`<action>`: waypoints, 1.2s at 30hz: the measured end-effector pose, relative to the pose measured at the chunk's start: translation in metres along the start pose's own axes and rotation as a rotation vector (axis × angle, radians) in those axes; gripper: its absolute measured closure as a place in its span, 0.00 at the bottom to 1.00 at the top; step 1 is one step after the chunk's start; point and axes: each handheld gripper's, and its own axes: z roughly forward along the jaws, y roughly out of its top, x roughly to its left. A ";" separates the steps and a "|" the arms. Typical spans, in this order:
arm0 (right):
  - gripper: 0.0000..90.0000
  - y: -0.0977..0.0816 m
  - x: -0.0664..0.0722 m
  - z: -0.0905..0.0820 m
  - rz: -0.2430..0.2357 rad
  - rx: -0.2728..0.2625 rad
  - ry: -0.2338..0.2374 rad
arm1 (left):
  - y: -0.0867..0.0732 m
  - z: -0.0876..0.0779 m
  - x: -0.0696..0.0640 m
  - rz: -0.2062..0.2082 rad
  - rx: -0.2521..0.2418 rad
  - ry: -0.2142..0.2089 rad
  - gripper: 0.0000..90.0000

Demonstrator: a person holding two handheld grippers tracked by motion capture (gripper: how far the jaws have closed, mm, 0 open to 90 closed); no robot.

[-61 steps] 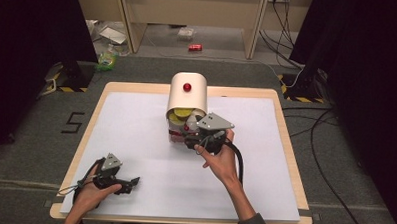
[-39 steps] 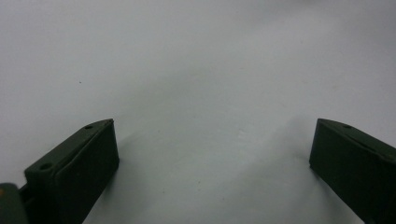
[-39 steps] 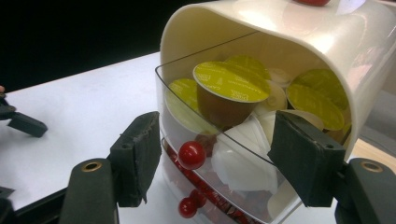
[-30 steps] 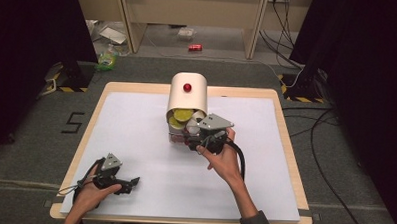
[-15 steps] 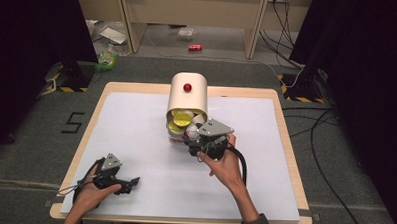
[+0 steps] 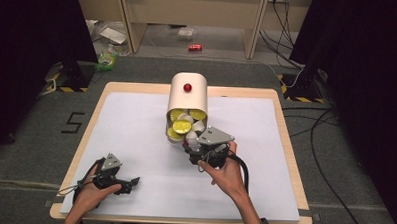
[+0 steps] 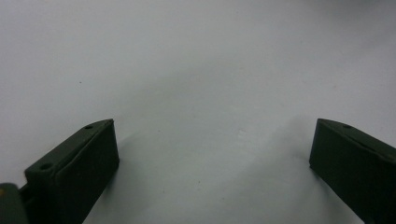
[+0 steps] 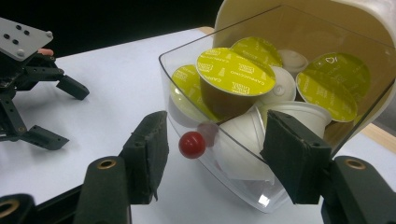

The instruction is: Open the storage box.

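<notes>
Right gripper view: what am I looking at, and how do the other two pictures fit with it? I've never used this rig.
There is no robot here: a person holds a two-jaw gripper in each hand. The high view looks down on the table. Each gripper view looks along that gripper's own black jaws. The left gripper is low over the white sheet, jaws wide apart. The right gripper faces a cream housing whose clear drawer holds capsules. Its jaws have just been closing around the drawer's red knob, with gaps on both sides, so nothing is held.
</notes>
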 end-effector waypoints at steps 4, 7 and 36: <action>0.45 -0.002 0.003 -0.002 -0.005 0.004 0.002 | 0.000 0.000 0.000 0.001 0.000 0.001 0.01; 0.45 -0.003 0.006 -0.004 -0.009 0.010 0.001 | 0.000 0.000 0.000 0.000 0.000 0.000 0.01; 0.49 -0.015 0.021 -0.012 -0.033 0.013 -0.015 | 0.000 0.000 0.000 0.000 0.000 -0.001 0.01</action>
